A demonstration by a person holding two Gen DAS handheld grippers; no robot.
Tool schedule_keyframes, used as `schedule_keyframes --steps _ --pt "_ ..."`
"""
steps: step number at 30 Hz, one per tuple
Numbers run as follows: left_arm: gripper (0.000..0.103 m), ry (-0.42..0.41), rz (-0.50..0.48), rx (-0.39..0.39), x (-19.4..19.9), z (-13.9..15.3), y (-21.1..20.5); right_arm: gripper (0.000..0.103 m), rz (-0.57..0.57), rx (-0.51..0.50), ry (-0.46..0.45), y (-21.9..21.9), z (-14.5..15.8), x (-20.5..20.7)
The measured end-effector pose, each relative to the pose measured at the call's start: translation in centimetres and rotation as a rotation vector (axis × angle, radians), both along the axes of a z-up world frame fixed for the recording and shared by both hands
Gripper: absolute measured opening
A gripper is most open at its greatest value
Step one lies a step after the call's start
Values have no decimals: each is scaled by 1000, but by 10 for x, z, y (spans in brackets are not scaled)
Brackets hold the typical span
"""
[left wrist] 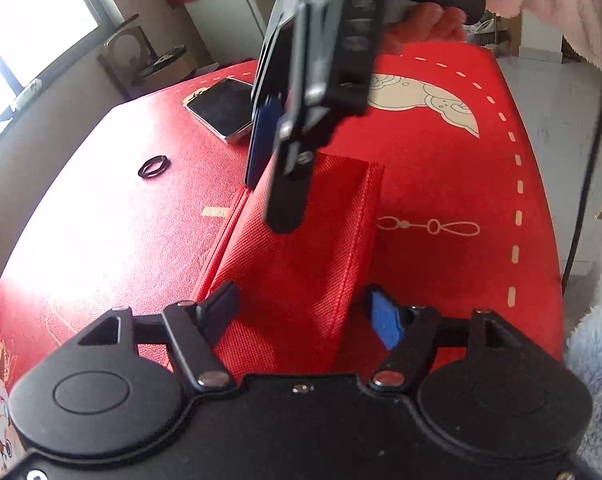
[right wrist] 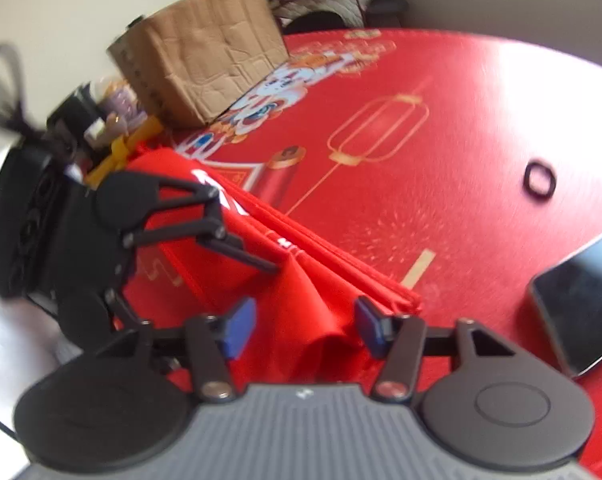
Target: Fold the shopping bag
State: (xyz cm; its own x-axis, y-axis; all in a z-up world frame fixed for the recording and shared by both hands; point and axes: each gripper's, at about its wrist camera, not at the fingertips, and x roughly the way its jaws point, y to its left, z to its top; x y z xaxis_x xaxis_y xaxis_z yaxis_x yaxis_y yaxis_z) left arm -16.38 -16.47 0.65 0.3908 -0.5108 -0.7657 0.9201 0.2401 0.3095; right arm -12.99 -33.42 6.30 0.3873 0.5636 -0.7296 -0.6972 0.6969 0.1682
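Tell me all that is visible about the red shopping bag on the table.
The red shopping bag is woven, textile-looking fabric with stitched seams and some white print. It lies folded into a narrow strip on the red tablecloth, its layered edges stacked along one side. The left gripper and right gripper each stand open with bag fabric between the blue pads; whether the pads touch it is unclear. A fold bulges up near the right gripper.
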Motion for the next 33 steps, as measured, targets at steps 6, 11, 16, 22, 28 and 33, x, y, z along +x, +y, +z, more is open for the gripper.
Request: schedule_keyframes --steps 6,11,16,22,28,33 --pt "76 26 5 -16 5 1 3 88 118 -81 -216 -12 -14 -36" --pt "78 30 14 -14 6 1 3 91 86 123 -57 -30 -24 -2" --pt "80 39 21 -26 7 1 2 94 70 245 -10 -46 -17 14" --pt "81 40 21 -34 7 0 1 94 14 343 96 -56 -33 40" --pt "82 26 21 -31 5 -1 1 95 5 382 97 -58 -34 51" --pt "81 18 26 -36 4 -2 0 95 2 332 115 -44 -42 63"
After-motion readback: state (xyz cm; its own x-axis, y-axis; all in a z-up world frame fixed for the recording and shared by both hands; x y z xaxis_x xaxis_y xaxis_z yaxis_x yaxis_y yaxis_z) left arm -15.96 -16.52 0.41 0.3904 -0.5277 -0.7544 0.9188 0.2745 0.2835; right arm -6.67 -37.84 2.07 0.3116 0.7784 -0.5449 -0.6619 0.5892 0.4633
